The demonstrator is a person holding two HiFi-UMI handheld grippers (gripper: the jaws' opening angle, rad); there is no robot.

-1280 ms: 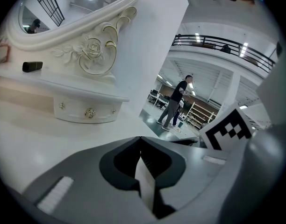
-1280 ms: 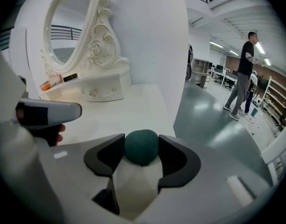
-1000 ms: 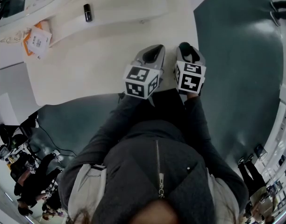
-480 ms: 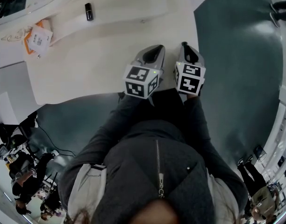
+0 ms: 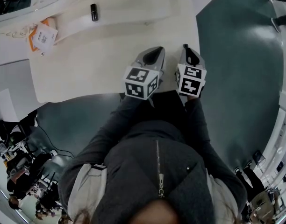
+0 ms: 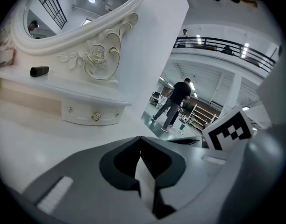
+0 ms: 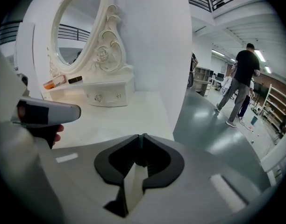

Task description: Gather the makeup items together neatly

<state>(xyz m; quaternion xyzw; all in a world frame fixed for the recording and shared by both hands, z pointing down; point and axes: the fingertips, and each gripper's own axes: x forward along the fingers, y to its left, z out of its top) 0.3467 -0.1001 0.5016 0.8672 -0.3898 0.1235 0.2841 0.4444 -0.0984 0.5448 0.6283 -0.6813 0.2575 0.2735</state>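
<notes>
- Left gripper (image 6: 141, 140): jaws together, nothing between them, over the near edge of the white dressing table (image 5: 101, 64).
- Right gripper (image 7: 142, 137): jaws have just been closing and now meet, empty.
- Dark makeup tube (image 5: 94, 12): lies on the raised shelf, well apart from both grippers.
- Orange-white packet (image 5: 44, 35): left of the tube, print too small to read.

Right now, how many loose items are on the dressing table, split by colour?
dark tube: 1
orange-and-white pack: 1
total: 2
</notes>
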